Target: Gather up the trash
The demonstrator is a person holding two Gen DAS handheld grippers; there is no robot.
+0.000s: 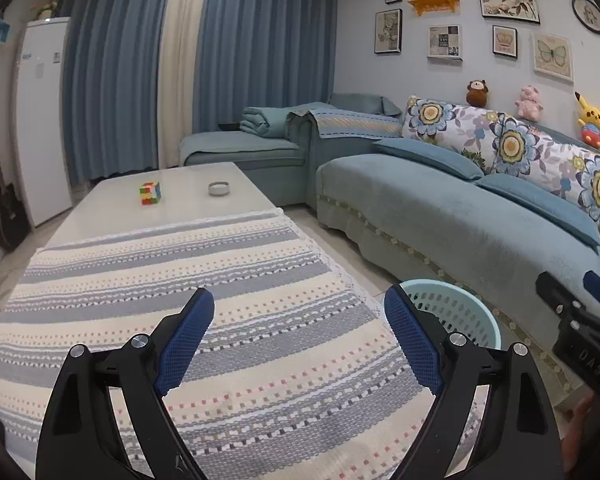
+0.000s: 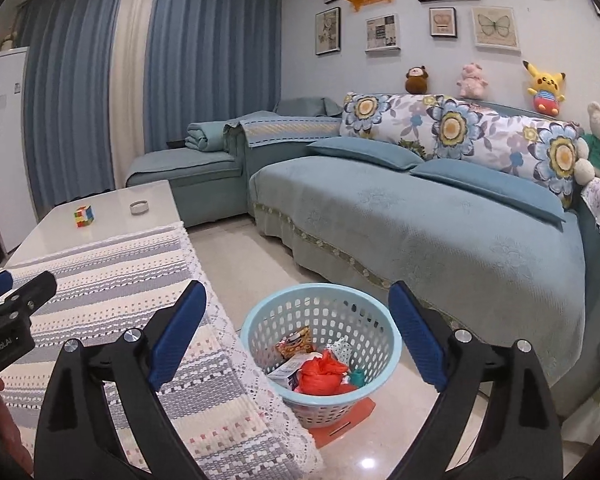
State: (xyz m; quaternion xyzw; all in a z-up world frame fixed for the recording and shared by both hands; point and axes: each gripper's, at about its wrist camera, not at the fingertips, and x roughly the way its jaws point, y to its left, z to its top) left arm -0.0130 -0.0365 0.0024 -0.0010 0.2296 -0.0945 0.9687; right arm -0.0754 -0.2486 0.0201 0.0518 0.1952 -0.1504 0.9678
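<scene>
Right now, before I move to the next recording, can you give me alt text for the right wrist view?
The open right tool frames a pale blue perforated plastic basket on the floor, holding a red crumpled bag and wrappers. It stands between a striped woven tablecloth and a teal fabric sofa.

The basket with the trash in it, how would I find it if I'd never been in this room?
Find the long blue sofa, then the low table with the striped cloth facing it. On the floor between them stands a pale blue basket with holes all round its wall. Nothing else there holds crumpled wrappers and a red bag.
</scene>
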